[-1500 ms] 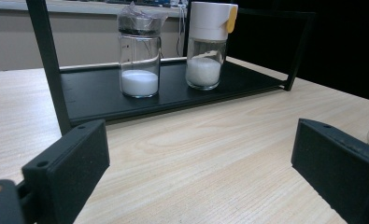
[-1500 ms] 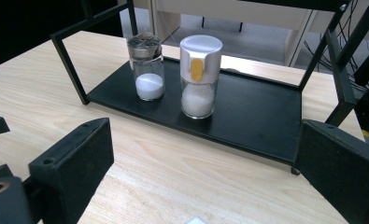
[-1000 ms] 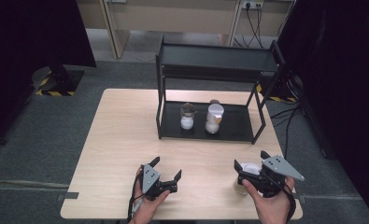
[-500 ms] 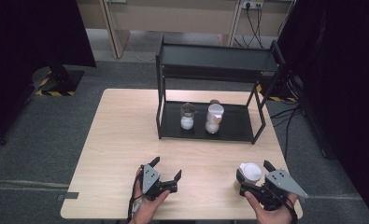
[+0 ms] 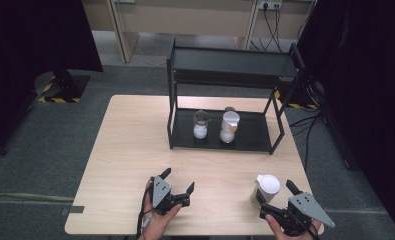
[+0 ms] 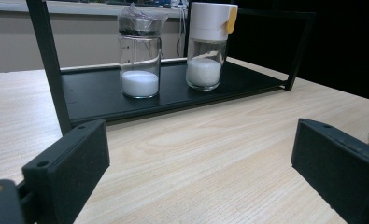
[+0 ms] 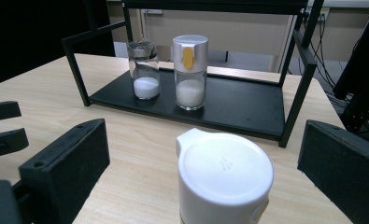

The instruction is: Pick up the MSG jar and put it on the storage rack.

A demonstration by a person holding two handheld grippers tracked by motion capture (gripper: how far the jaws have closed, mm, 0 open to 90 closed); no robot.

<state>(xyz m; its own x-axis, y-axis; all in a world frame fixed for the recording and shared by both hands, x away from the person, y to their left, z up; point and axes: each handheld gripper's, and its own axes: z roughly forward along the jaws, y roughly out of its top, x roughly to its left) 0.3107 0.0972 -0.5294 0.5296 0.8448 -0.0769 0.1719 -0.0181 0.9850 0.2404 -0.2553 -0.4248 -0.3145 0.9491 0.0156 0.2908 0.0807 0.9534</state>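
A glass jar with a white lid point(image 5: 266, 189) point(image 7: 224, 179) stands on the wooden table near its front right. My right gripper point(image 5: 276, 200) point(image 7: 203, 135) is open just behind the jar, and its jaws stand wide on either side without touching it. At the front middle, my left gripper point(image 5: 179, 181) point(image 6: 201, 140) is open with nothing between its jaws. On the lower tray of a black rack point(image 5: 250, 140) stand a clear-lidded jar of white powder point(image 5: 200, 125) point(image 6: 139, 60) point(image 7: 145, 70) and a white-lidded jar with a yellow tab point(image 5: 228, 126) point(image 6: 209, 44) point(image 7: 190, 72).
The rack's upper shelf point(image 5: 232, 62) sits above the two jars, and its black posts point(image 6: 49, 65) point(image 7: 296, 88) frame the tray. Bare tabletop point(image 5: 135, 145) spreads left of the rack. Dark curtains and cables lie beyond the table.
My right gripper has opened and drawn back toward the table's front edge, leaving the white-lidded jar standing on the table. The left gripper has stayed put.
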